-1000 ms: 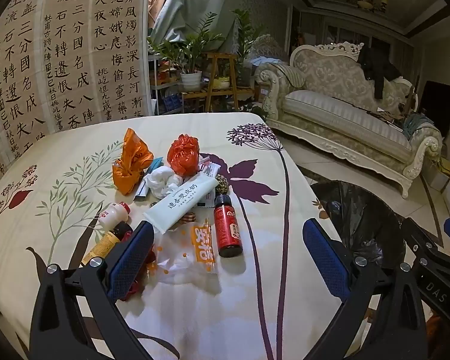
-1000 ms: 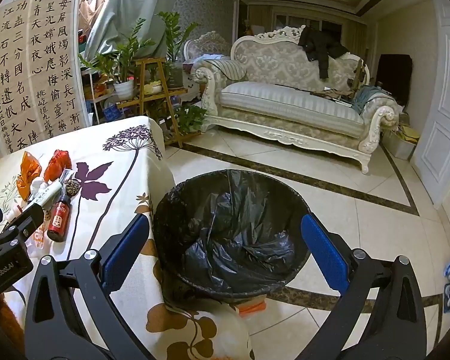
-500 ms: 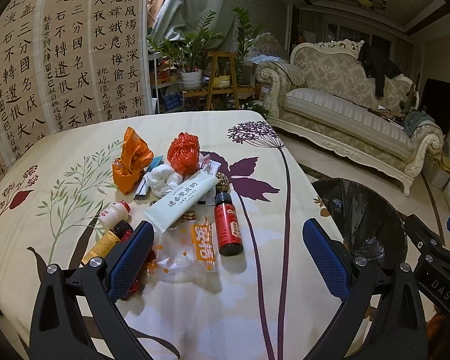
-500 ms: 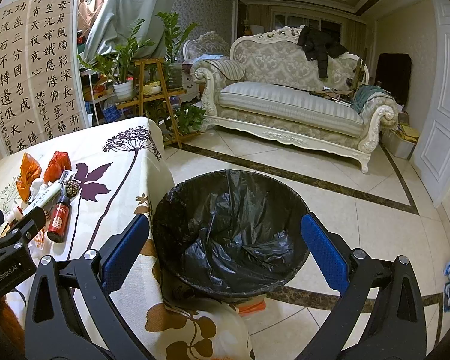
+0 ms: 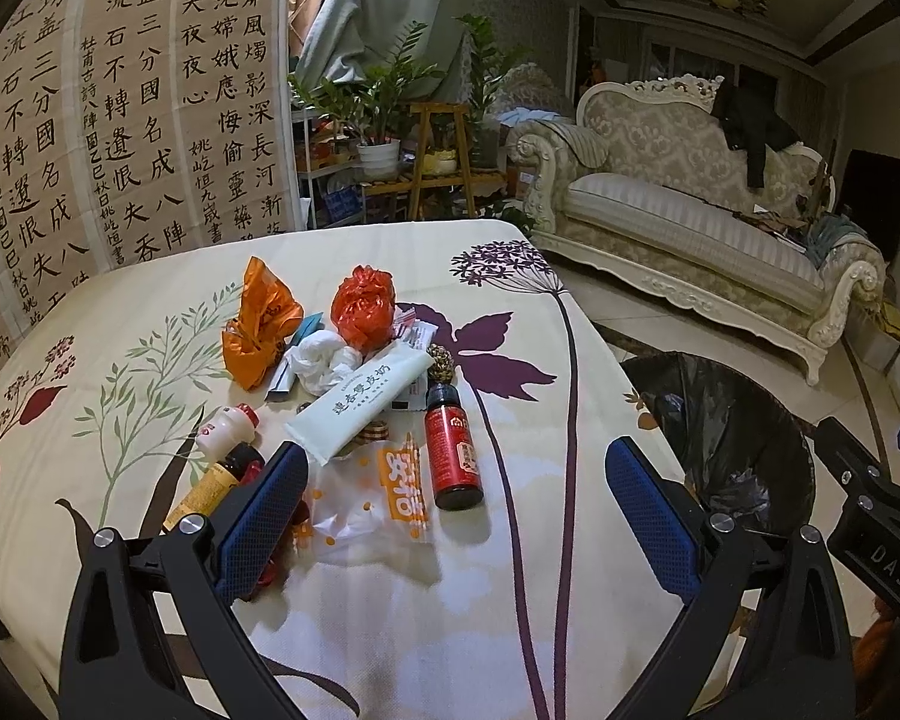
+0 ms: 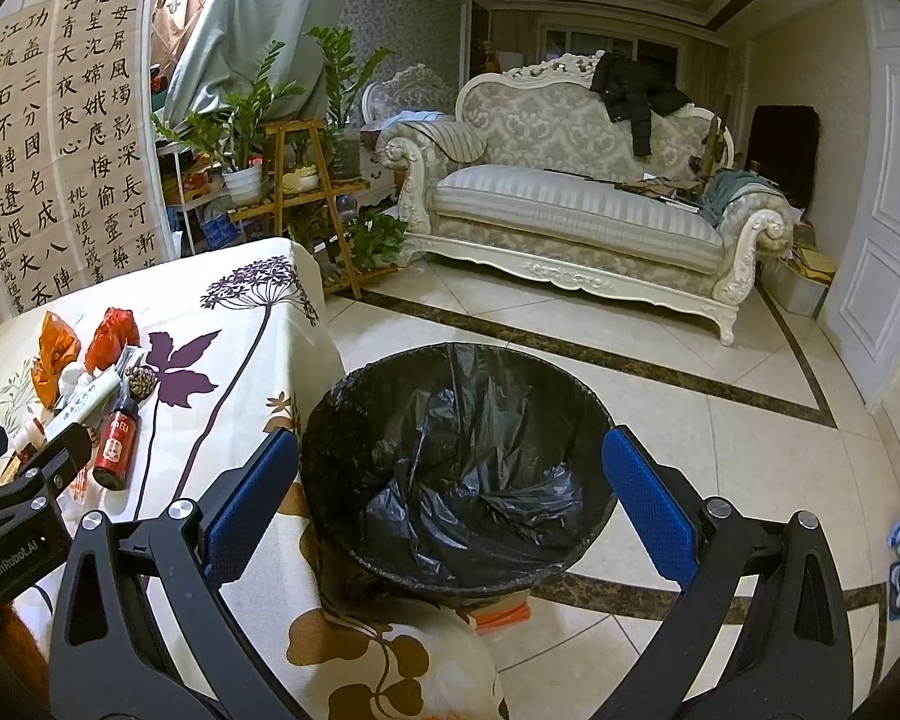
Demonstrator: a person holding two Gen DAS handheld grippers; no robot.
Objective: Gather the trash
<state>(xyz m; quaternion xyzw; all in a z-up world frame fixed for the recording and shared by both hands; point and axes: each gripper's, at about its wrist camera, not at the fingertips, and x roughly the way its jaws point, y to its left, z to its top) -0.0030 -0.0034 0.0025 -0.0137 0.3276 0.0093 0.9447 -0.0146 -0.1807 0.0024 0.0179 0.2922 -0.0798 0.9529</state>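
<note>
Little has moved: the left hand-held gripper point(image 5: 450, 504) edged forward, jaws spread (holding nothing), red bottle point(image 5: 452, 453) lengthwise just ahead; right hand-held gripper point(image 6: 450, 498), spread, over the bin point(image 6: 459, 468).

At my left finger pad point(image 5: 262, 516), a red item point(image 5: 268, 573) sits mostly hidden; bin point(image 5: 727, 438) rim cut off at three o'clock by my other gripper.

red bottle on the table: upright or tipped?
Tipped. The red bottle lies on its side on the tablecloth, cap pointing away, beside the white tube.
</note>
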